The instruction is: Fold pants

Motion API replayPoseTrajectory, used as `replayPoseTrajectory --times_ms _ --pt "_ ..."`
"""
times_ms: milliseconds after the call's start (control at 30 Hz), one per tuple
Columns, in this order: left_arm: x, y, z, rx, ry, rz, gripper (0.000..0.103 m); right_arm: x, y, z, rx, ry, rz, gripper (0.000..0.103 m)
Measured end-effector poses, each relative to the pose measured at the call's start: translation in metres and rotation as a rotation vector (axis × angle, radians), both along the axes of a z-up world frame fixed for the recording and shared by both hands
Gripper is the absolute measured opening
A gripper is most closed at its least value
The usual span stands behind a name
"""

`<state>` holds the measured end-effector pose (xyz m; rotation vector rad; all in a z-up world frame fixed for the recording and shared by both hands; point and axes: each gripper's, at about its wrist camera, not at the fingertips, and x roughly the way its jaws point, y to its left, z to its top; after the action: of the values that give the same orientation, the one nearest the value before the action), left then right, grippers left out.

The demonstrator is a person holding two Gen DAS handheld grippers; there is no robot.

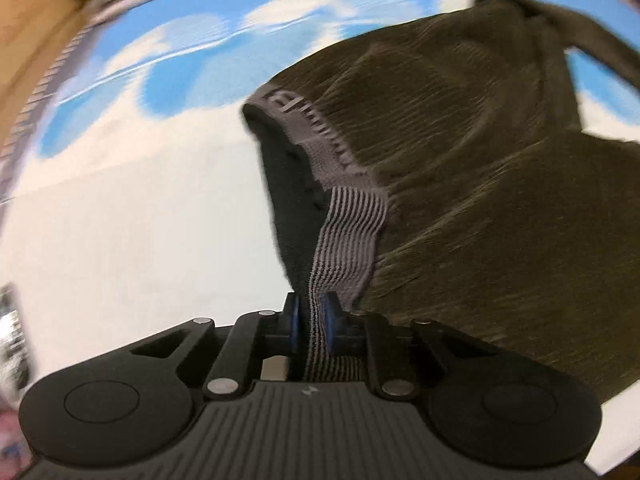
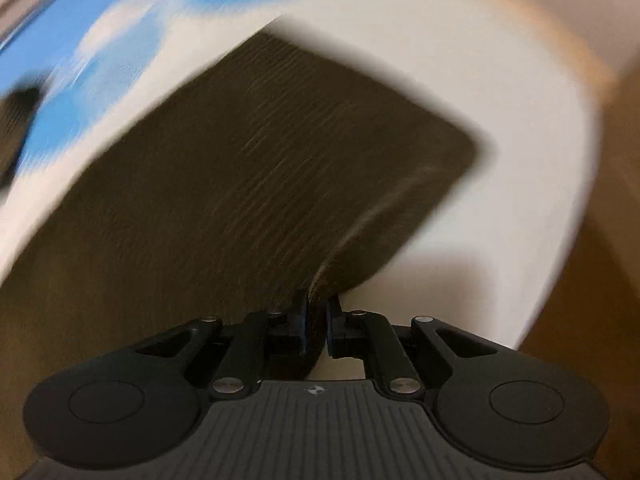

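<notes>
Left gripper pinching my striped waistband | right gripper clamped on pants edge | thin bites, cloth may slip.

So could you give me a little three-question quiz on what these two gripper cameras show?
1. True or false: the left gripper is shut on the striped waistband of the pants.
2. What does the right gripper pinch? A) a towel B) an edge of the dark pants fabric C) nothing
3. Fill in: the pants lie on a sheet printed with blue sky and white ____.

Key: 1 true; 2 B; 3 clouds.
</notes>
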<state>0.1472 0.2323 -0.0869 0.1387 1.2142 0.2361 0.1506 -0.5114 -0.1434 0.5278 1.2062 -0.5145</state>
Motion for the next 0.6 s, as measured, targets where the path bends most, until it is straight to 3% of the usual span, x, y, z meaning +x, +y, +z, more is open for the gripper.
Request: replayPoseTrajectory --times_ms 67,100,133,167,200,267,433,600 --pt "-0.010 0.019 0.001 0.098 0.007 0.074 0.000 -0.003 0.009 0.004 0.030 -0.036 0.134 0.028" --pt "-0.014 0.029 0.004 0.044 -0.008 0.104 0.009 -0.007 0.006 0.004 0.051 -0.050 0.130 0.031" --pt "-0.017 0.042 0.006 -0.066 -0.021 0.147 0.015 -0.013 -0.003 0.003 0.078 -0.059 0.082 0.038" --pt "-0.020 0.052 0.008 -0.171 -0.030 0.186 0.033 -0.018 -0.014 0.002 0.105 -0.077 0.026 0.043" --pt "-0.023 0.057 0.009 -0.225 -0.044 0.218 0.046 -0.024 -0.025 0.002 0.127 -0.095 -0.031 0.046" --pt "-0.023 0.057 0.009 -0.271 -0.062 0.249 0.055 -0.035 -0.047 0.002 0.138 -0.115 -0.154 0.053" --pt "-0.015 0.048 -0.010 -0.355 -0.006 0.211 0.069 -0.057 -0.086 -0.001 0.175 -0.192 -0.412 0.055" --pt "-0.006 0.023 -0.025 -0.271 0.072 0.105 0.074 -0.051 -0.094 0.000 0.153 -0.226 -0.417 0.053"
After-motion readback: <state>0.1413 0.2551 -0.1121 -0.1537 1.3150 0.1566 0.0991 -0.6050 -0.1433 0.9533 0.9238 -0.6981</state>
